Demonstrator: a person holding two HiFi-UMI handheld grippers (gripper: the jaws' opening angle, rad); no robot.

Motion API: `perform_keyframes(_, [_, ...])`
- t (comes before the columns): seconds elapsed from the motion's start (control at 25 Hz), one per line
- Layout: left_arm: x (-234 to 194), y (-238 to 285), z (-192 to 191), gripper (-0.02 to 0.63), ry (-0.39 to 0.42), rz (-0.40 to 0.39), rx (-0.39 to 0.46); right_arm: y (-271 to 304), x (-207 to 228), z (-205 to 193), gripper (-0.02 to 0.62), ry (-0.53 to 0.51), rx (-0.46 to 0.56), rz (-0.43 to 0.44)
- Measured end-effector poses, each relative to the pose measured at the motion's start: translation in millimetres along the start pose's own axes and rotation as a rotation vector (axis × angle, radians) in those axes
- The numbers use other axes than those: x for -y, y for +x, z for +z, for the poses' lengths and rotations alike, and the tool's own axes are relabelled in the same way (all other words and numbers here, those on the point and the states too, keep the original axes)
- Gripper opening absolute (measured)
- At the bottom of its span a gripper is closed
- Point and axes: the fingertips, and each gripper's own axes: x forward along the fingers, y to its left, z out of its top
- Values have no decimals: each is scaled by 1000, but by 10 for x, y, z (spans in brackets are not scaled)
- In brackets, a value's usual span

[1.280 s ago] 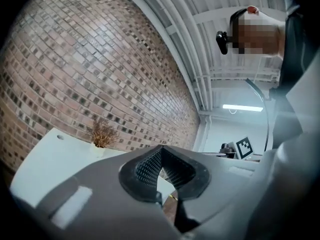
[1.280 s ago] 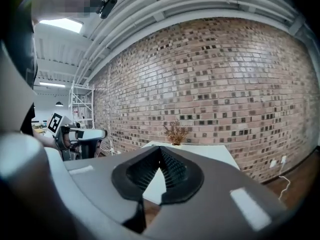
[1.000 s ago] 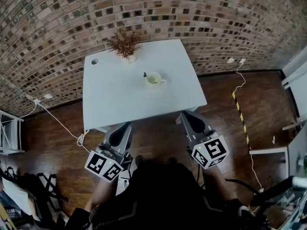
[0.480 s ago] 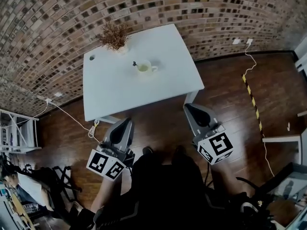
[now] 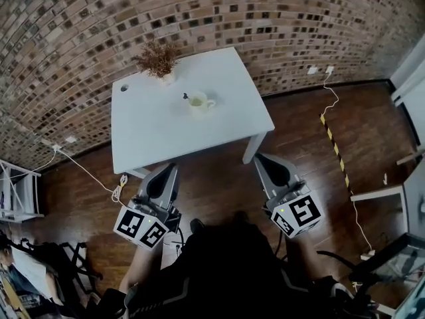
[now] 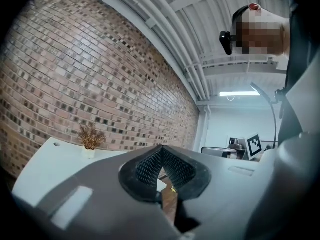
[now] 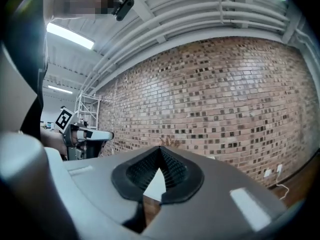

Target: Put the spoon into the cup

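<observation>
Left gripper [image 5: 167,173] hangs over the wood floor [image 5: 219,178], short of the table [image 5: 149,135] and its near edge, jaws clenched on nothing. Its own view shows the plant [image 5: 157,60] but no crockery. Only the head view shows the spoon [image 5: 185,96], apparently standing in the cup [image 5: 198,102], tiny at this range, mid-table with bare top all round. Right gripper [image 5: 269,166], likewise clenched empty, hangs off the table's near right corner.
</observation>
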Motion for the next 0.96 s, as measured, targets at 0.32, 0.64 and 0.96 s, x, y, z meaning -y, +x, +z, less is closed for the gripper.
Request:
perform_keyframes(0.32, [-137,-297,-53,12,-49,29,-18,38,-255,6,6,10,-16,3])
perform_keyframes(0.64, [-142,-384,-26,12,-58,18,-16,64,-367,-10,6,-13,-30,9])
perform_keyframes(0.96, [-114,-397,-34,12,-51,4,-19,103,-391,35,6,-30,-12,13])
